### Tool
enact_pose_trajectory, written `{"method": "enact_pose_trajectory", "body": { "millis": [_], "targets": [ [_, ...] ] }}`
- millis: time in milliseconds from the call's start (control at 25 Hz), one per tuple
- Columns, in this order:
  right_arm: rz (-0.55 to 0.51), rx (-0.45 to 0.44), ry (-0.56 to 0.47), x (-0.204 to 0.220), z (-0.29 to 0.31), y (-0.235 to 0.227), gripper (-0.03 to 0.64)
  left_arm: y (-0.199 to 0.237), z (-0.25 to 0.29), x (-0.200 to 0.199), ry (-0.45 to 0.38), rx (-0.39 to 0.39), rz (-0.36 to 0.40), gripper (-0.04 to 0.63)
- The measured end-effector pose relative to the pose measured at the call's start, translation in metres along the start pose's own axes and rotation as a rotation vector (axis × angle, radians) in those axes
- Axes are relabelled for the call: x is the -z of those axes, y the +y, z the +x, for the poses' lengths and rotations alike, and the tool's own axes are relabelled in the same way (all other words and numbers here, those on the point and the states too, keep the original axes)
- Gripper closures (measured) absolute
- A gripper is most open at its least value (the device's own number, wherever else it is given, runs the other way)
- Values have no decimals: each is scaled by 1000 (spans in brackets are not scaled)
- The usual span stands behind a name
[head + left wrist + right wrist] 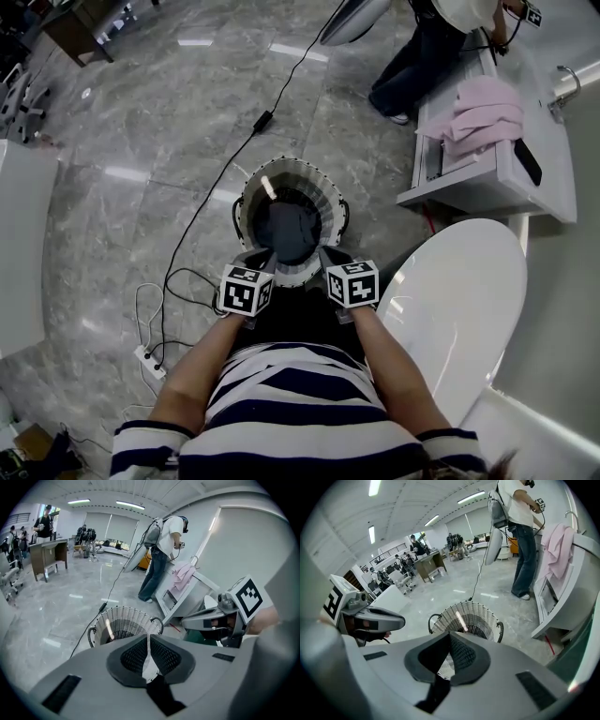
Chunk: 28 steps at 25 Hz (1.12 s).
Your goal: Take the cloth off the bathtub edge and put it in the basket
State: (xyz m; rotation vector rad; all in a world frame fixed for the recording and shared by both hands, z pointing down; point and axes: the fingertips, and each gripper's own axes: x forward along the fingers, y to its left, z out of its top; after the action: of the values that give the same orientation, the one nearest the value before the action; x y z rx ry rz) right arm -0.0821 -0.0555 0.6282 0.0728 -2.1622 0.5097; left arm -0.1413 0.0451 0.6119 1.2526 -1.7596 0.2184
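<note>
A white wicker basket (251, 202) stands on the marble floor just ahead of me, with a dark cloth (286, 230) lying inside it. My left gripper (266, 260) and right gripper (327, 257) hover side by side over the basket's near rim, both shut with nothing between the pads. The left gripper view shows the left gripper (149, 638) above the basket (124, 620). In the right gripper view the right gripper (450, 638) is above the basket (471, 616) too. A pink cloth (483, 112) is draped over the white bathtub edge (487, 173) at the far right.
A black cable (225, 178) runs across the floor to a power strip (150, 361) at my left. A white oval lid (459, 309) sits close on my right. A person (422, 56) stands by the far end of the tub. A faucet (567, 84) rises beyond the pink cloth.
</note>
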Motion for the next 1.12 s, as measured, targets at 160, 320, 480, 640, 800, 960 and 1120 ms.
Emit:
{"method": "enact_pose_trajectory", "body": {
  "millis": [160,320,480,640,800,960,1120],
  "targets": [
    [2,10,-24,-4,-6,4,591,-3,-9,-10,-45,-1,2,561],
    [-2,9,-60,-11,-15,10,591,-7,-16,-14,-70,3,3,561],
    [13,1,-103,-18,-25,18,591,-12,-24,-19,-107,12,5,561],
    [26,-6,-122,-21,-32,23,591,-12,-29,-23,-127,12,-4,562],
    [39,-5,-125,-18,-35,25,591,-8,-32,-21,-124,9,-21,561],
    [58,-2,-125,-15,-37,23,591,-9,-31,-18,-115,12,-29,561],
    [93,-7,-135,-16,-39,21,591,-10,-32,-19,-111,25,-48,561]
  ]
}}
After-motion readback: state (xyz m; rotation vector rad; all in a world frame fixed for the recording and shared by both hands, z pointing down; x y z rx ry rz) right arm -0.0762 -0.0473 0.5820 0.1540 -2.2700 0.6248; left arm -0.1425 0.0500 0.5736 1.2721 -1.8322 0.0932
